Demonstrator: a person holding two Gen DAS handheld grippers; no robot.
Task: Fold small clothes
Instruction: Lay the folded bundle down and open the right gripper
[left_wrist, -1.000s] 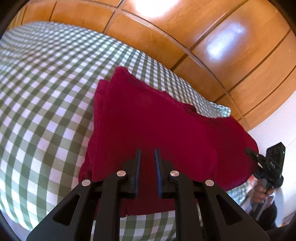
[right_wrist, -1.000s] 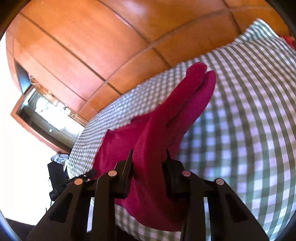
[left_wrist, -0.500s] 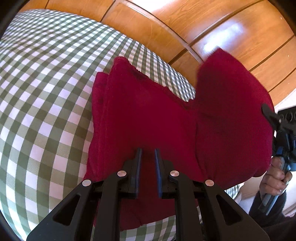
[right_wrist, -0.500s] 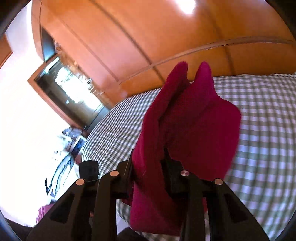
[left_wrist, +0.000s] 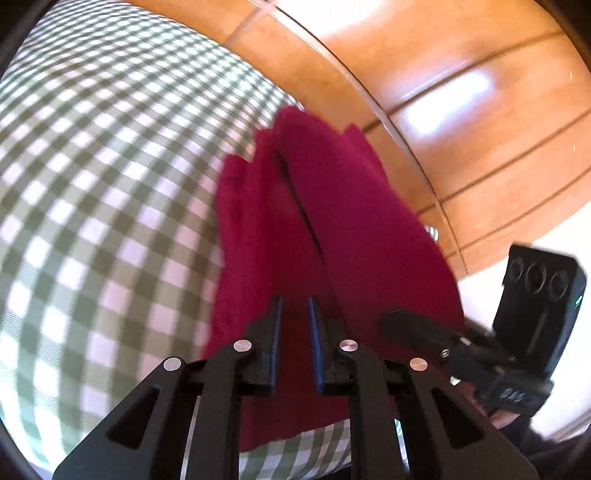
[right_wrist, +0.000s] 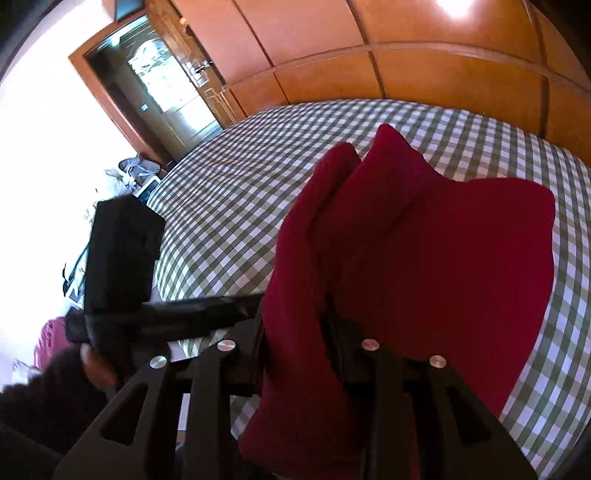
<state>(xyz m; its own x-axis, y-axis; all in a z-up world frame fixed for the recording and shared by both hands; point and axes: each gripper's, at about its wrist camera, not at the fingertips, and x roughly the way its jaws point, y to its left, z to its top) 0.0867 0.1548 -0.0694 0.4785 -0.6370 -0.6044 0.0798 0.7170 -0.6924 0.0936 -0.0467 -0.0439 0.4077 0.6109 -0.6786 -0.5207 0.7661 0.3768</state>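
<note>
Now | left gripper (left_wrist: 295, 310) fingers nearly together over red cloth (left_wrist: 332, 221); right gripper (right_wrist: 295, 332) fingers just easing, cloth between

The red cloth (right_wrist: 424, 258) hides the right claw's (right_wrist: 295, 325) fingertips; its lower edge is cut off.

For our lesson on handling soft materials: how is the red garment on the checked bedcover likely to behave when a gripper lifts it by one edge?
The red garment is probably floppy: it drapes in folds from the right gripper. It looks thick and soft, so it is likely easy to grip and unlikely to slip. It should sag back onto the checked bedcover when released.
</note>
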